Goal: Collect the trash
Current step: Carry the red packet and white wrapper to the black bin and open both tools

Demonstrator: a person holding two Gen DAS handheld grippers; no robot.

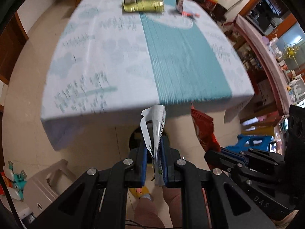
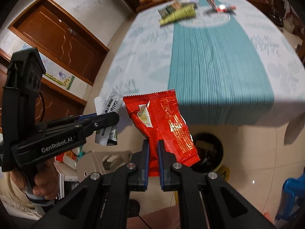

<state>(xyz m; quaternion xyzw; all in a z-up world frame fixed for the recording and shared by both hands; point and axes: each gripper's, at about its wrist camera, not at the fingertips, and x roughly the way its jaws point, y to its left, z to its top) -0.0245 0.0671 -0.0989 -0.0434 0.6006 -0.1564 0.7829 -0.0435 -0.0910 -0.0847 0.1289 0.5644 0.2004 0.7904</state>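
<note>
Both grippers are hanging off the near edge of the table (image 1: 118,61), above the tiled floor. The left gripper (image 1: 154,143) is clamping a white wrapper (image 1: 155,122) with dark print; its blue pads are pressing on the lower part of the wrapper, and the curled upper end is sticking out past the fingertips. From the right wrist view the same gripper (image 2: 112,117) is showing side-on, a hand (image 2: 42,183) is gripping its handle, and the wrapper (image 2: 109,103) is poking out above and below the closed jaws. The right gripper (image 2: 152,147) is pinching a red snack packet (image 2: 164,126) by its lower end; the packet is standing up crumpled and leaning to the right, its serrated top edge overlapping the table's edge in the picture. In the left wrist view the red packet (image 1: 204,131) is sitting just right of the white wrapper, apart from it, with the right gripper (image 1: 213,153) below it. A dark round bin (image 2: 209,152) with a pale rim is standing on the floor near the table's edge, behind and below the red packet. Far across the striped teal-and-white tablecloth, a yellow-green packet (image 1: 143,5) and other small items are lying blurred. A beige plastic stool (image 1: 47,183) is standing on the floor to the left, and a blue stool (image 1: 251,141) to the right.
</note>
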